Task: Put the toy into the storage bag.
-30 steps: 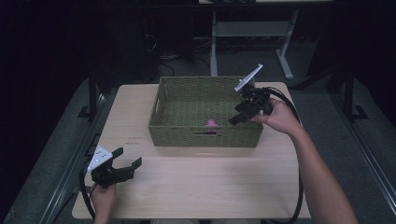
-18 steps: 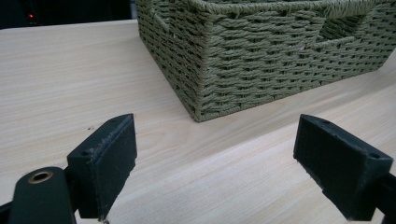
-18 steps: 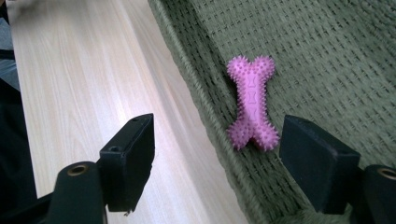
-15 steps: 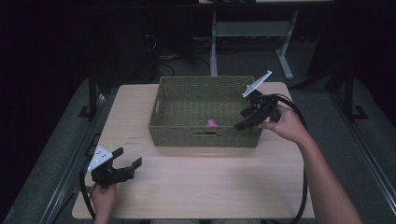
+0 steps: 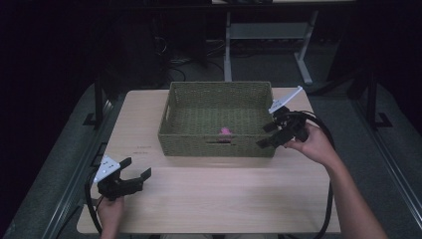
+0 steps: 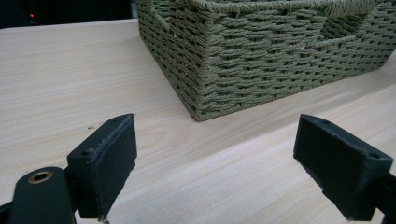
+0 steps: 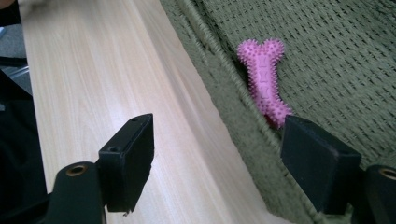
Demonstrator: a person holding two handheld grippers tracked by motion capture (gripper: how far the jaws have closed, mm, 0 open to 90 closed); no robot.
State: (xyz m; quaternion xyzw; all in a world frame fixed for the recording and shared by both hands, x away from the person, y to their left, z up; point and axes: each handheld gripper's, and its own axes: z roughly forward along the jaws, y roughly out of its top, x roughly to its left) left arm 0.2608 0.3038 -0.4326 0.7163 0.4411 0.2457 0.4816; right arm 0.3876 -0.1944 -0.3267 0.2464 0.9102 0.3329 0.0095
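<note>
A green woven basket (image 5: 171, 108) stands at the middle back of the wooden table (image 5: 224, 189). A pink spiky bone-shaped toy (image 5: 225, 131) (image 7: 264, 81) lies on its floor against the near wall. My right gripper (image 5: 265, 135) (image 7: 219, 168) is open at the basket's near right corner, its jaws straddling the rim, nothing between them. My left gripper (image 5: 135, 169) (image 6: 215, 168) is open and empty near the table's front left corner, facing the basket (image 6: 261, 51).
A black cable (image 5: 323, 134) loops from the right gripper along the table's right edge. Behind the table stands a metal desk frame (image 5: 268, 35) on a dark floor. Bare tabletop lies between the two grippers.
My right gripper has drawn back toward the person and slightly right, from over the basket to its near right corner. The pink toy stays in the basket. The left gripper has not moved.
</note>
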